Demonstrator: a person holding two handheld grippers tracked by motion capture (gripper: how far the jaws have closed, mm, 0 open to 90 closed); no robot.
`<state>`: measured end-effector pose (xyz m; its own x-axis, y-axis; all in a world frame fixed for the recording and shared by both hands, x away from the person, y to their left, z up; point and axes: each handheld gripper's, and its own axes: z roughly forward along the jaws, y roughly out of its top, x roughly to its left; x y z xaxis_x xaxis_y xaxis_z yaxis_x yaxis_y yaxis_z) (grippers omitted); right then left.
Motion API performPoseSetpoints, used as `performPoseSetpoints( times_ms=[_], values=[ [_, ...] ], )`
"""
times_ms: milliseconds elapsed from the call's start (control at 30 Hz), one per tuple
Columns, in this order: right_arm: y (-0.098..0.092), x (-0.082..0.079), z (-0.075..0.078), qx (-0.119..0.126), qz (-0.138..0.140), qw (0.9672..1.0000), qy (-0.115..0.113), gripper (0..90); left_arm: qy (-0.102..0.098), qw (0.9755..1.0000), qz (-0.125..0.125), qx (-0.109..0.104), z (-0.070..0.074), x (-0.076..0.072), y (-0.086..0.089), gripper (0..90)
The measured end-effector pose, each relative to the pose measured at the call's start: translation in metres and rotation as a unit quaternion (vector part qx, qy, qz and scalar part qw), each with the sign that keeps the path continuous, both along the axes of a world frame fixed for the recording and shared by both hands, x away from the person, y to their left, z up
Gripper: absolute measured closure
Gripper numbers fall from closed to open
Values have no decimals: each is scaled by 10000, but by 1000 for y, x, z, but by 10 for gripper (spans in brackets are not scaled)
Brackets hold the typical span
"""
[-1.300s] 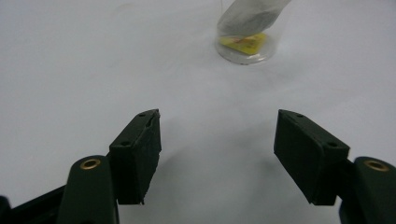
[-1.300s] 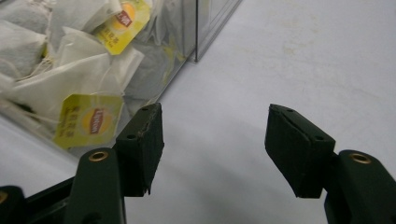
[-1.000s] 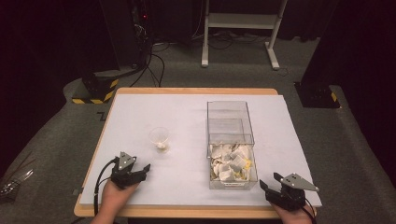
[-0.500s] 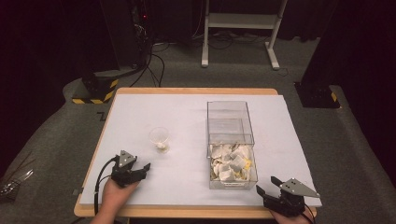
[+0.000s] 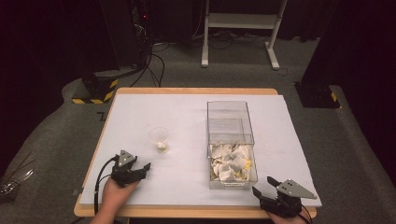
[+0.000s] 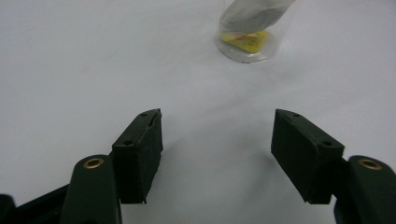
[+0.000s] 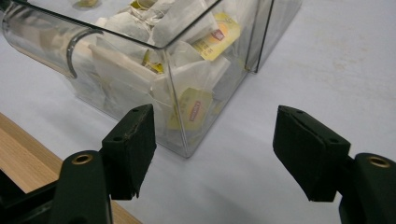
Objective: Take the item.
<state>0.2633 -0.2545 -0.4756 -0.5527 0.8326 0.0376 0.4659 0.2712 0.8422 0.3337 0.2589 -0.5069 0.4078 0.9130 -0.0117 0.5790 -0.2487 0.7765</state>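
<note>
Your right gripper (image 5: 266, 187), fingers just widening on nothing, sits at five o'clock of the tea-bag drawer (image 5: 232, 164); your left gripper (image 5: 139, 169), open and empty, faces a small cup (image 5: 159, 138), perhaps holding one bag, across clear bench (image 5: 187, 116).

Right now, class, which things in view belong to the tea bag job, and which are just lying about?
Part of the job:
- clear plastic drawer box of white tea bags
- small clear plastic cup holding one tea bag
- left hand-held gripper, open
- right hand-held gripper, open

Just lying about:
- white metal stand
- black-and-yellow striped base
- black floor cables
</note>
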Motion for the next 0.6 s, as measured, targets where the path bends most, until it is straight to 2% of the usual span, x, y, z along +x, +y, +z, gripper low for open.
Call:
performPoseSetpoints(
  times_ms=[600],
  values=[
    [16, 7, 0, -26, 279, 9995, -109, 289, -17, 10000, -50, 41, 0, -1, -1, 344]
  ],
)
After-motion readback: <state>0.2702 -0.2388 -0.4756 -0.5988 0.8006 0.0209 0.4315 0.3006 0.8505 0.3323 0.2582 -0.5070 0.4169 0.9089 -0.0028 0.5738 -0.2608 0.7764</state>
